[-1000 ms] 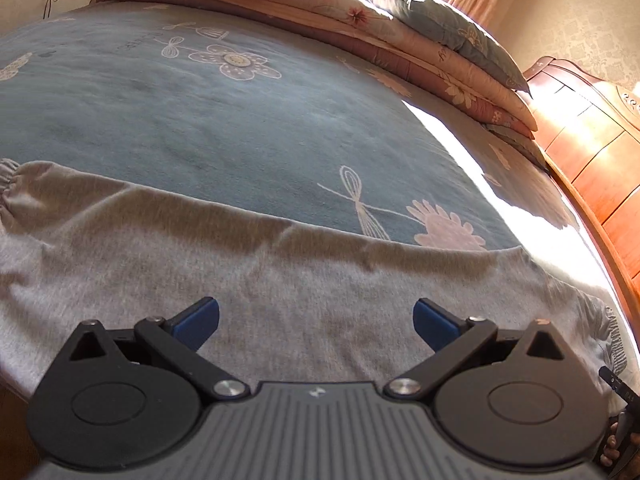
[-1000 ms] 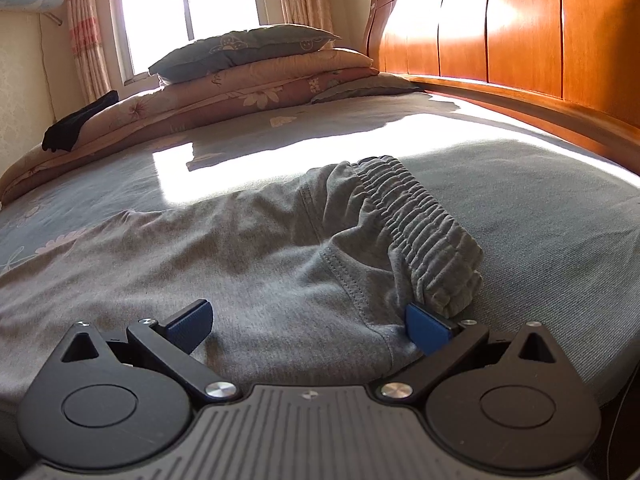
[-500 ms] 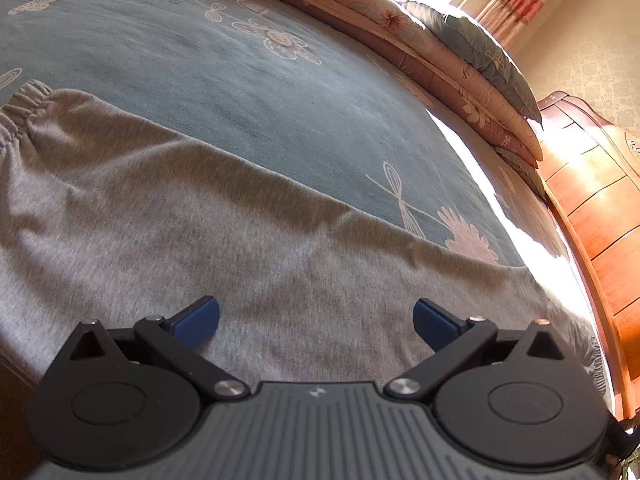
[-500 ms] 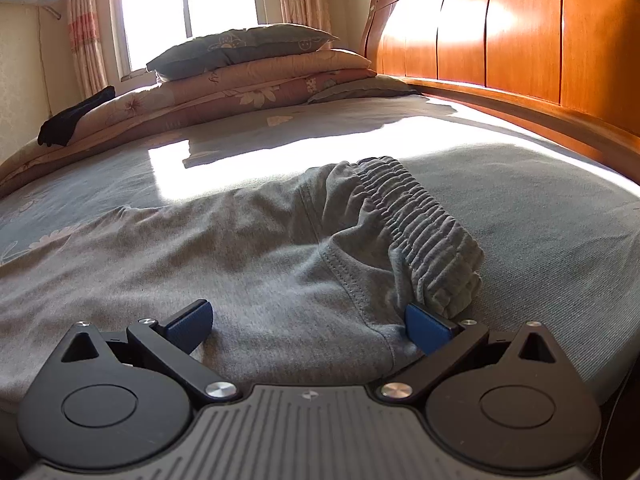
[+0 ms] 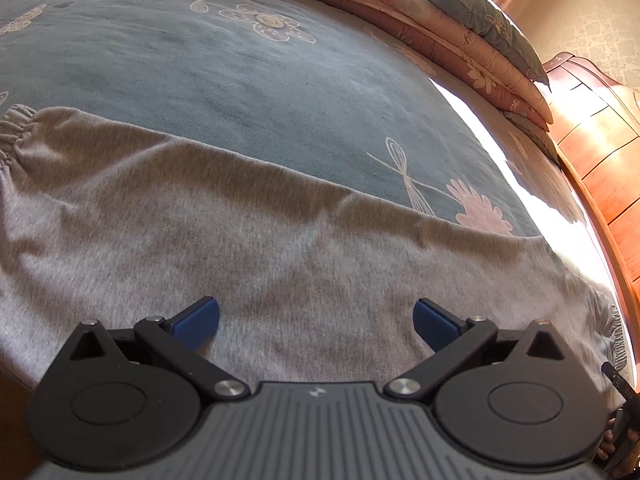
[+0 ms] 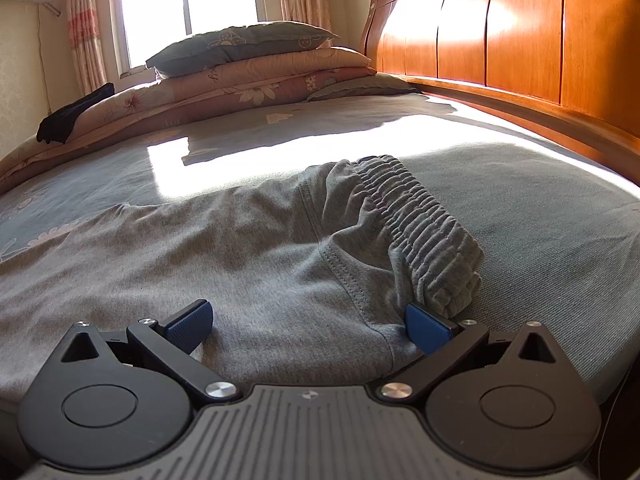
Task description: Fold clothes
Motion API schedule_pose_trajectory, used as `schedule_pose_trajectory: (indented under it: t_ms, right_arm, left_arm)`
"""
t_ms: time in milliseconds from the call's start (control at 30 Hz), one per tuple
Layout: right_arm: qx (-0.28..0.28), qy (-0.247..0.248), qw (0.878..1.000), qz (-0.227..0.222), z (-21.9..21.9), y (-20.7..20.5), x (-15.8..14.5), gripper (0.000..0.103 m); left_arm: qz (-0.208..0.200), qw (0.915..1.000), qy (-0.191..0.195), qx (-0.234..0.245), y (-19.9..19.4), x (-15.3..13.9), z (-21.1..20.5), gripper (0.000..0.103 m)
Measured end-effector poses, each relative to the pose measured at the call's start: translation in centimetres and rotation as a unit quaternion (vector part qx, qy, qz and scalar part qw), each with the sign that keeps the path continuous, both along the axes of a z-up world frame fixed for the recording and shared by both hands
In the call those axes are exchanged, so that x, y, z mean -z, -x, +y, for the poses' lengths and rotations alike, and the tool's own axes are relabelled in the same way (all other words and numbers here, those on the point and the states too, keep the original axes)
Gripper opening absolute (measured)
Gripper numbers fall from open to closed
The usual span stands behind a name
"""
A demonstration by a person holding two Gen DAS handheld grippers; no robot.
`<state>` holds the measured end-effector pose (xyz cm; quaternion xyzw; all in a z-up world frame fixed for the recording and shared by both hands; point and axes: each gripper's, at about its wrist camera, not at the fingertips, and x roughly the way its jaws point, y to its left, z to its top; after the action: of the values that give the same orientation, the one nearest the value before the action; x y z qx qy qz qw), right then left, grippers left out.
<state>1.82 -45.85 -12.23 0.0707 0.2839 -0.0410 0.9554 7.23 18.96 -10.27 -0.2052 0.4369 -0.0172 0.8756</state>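
Now | grey trousers [image 5: 248, 240] flat under both grippers | left [image 5: 316, 320], right [image 6: 306, 320] jaws wide, empty

Bedroom surroundings as I see them.
A blue floral bedsheet [image 5: 248, 64] covers the bed; folded quilts [image 6: 256, 80] with a pillow [image 6: 240, 42] on top sit beside a wooden headboard [image 6: 520, 28], a black garment [image 6: 74, 112] on the quilts, curtains [image 6: 86, 28] flanking the window [image 6: 180, 4].
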Motion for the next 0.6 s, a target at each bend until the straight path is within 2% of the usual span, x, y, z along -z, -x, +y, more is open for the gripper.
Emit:
schedule_pose_trajectory:
  t_ms: [100,200,300,433,533,600]
  right_arm:
    - [0.006,0.011,1.000,-0.005,1.7,0.5,-1.7,0.103]
    - [-0.041,0.029,0.999,-0.015,4.6,1.1,-3.8,0.103]
    - [-0.106,0.043,0.993,-0.024,8.3,1.6,-5.0,0.103]
    - [-0.172,0.067,0.983,0.016,13.0,0.6,-3.3,0.103]
    - [-0.180,0.085,0.977,0.071,15.3,-0.6,-0.9,0.103]
    - [-0.176,0.083,0.979,0.064,15.6,-0.3,-0.7,0.103]
  left_arm:
    - [-0.014,0.9992,-0.037,0.003,0.4,-1.4,-0.8,0.102]
    - [-0.047,0.9979,-0.044,0.009,1.4,-3.4,-0.8,0.102]
    - [-0.065,0.9965,-0.053,-0.007,2.4,-5.1,0.1,0.102]
    - [-0.076,0.9946,-0.054,-0.044,4.0,-6.6,2.9,0.102]
    - [-0.084,0.9921,-0.050,-0.079,5.5,-6.8,5.4,0.102]
    - [-0.086,0.9904,-0.039,-0.101,6.4,-6.5,7.1,0.102]
